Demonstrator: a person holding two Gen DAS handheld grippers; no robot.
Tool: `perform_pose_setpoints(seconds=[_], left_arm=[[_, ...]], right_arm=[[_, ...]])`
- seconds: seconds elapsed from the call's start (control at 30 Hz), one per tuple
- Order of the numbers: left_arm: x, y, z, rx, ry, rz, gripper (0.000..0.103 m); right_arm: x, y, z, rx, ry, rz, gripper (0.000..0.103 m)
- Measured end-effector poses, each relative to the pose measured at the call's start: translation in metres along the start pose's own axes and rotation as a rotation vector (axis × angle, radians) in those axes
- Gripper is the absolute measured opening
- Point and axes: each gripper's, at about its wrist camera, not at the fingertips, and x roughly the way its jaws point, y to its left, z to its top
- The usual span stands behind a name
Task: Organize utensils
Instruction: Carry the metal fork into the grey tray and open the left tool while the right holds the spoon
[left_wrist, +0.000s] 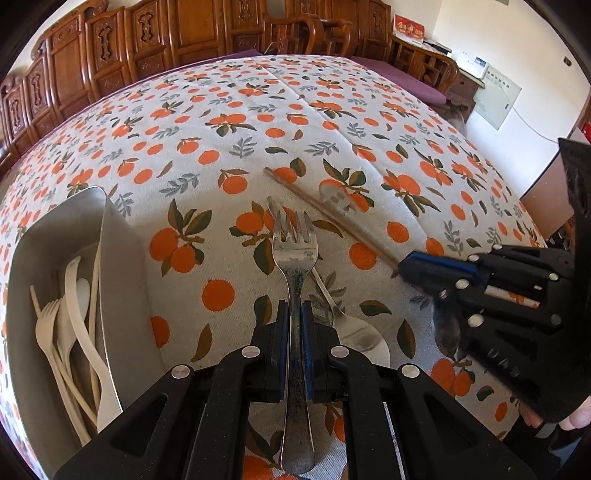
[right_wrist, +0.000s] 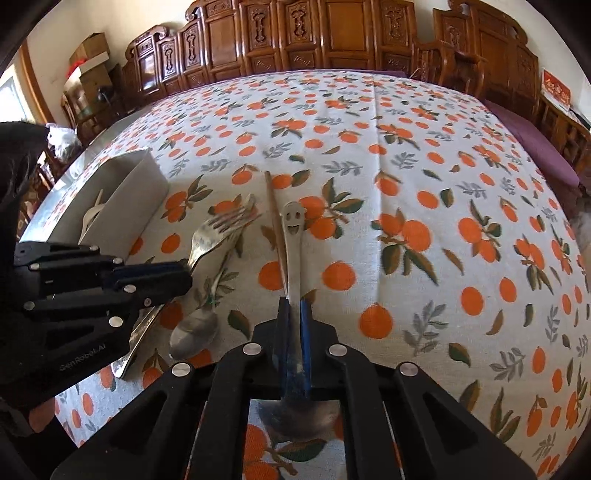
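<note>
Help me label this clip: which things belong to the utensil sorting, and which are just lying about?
Part of the job:
metal fork, in left gripper
smiley-handled spoon, in right gripper
plain spoon
chopsticks
metal tray of white utensils

Lying about:
carved wooden furniture
cardboard boxes

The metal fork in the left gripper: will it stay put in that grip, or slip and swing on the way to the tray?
The fork looks rigid, so no flopping. The left gripper pinches its narrow, smooth handle, and the heavier-looking tines stick out beyond the pads, so it may pivot or slide.
</note>
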Motion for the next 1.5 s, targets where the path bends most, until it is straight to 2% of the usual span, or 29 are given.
perform_pose_setpoints(seconds=[0.23, 0.7, 1.07, 1.5], left_arm=[[0.002, -0.001, 0.001, 0.0, 0.007, 0.001, 0.006], [0.003, -0.004, 0.0, 0.017, 0.003, 0.004, 0.006], [-0.046, -0.004, 0.003, 0.025, -0.092, -0.041, 0.006], [-0.111, 0.02, -0.008, 0.001, -0.197, 0.012, 0.006]], right_arm=[[-0.014, -0.016, 0.004, 0.066, -0.057, 0.006, 0.007], [-0.017, -0.009, 0.005, 0.039, -0.068, -0.002, 0.007], [-0.028, 0.003, 0.01, 0.024, -0.105, 0.022, 0.007], [-0.035, 0.038, 0.015, -0.029, -0.134, 0.078, 0.007]])
